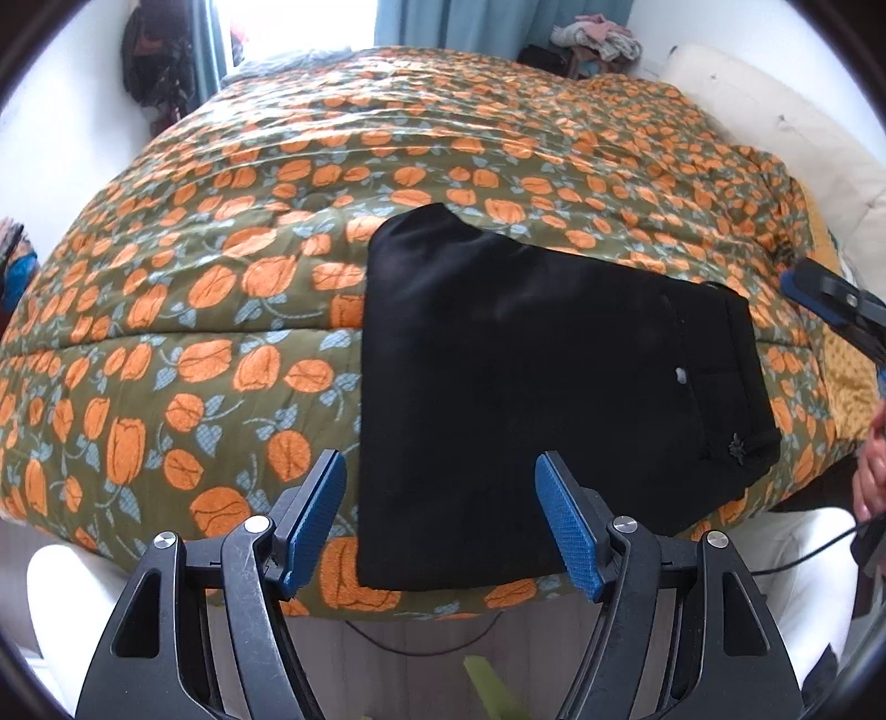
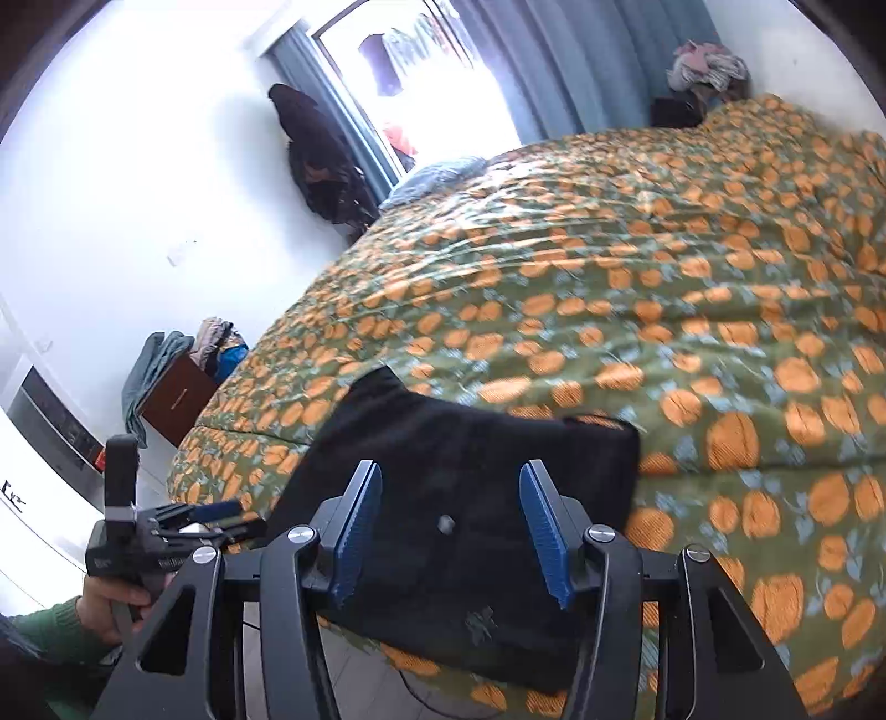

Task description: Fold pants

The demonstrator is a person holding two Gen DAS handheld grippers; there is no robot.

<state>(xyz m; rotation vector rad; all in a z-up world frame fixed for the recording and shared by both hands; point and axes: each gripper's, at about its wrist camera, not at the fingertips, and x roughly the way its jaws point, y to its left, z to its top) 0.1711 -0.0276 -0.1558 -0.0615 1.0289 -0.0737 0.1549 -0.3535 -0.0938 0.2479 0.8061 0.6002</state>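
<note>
a: where are the pants (image 1: 531, 399)?

b: centre right of the left view, low centre of the right view. black, folded into a flat, compact rectangle.

a: any details?

b: waistband at the right, one small pale button showing.

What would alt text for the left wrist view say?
Folded black pants lie flat near the edge of a bed with an orange floral quilt. The open left hand-held gripper hovers before them, empty; curtains hang behind.
</note>
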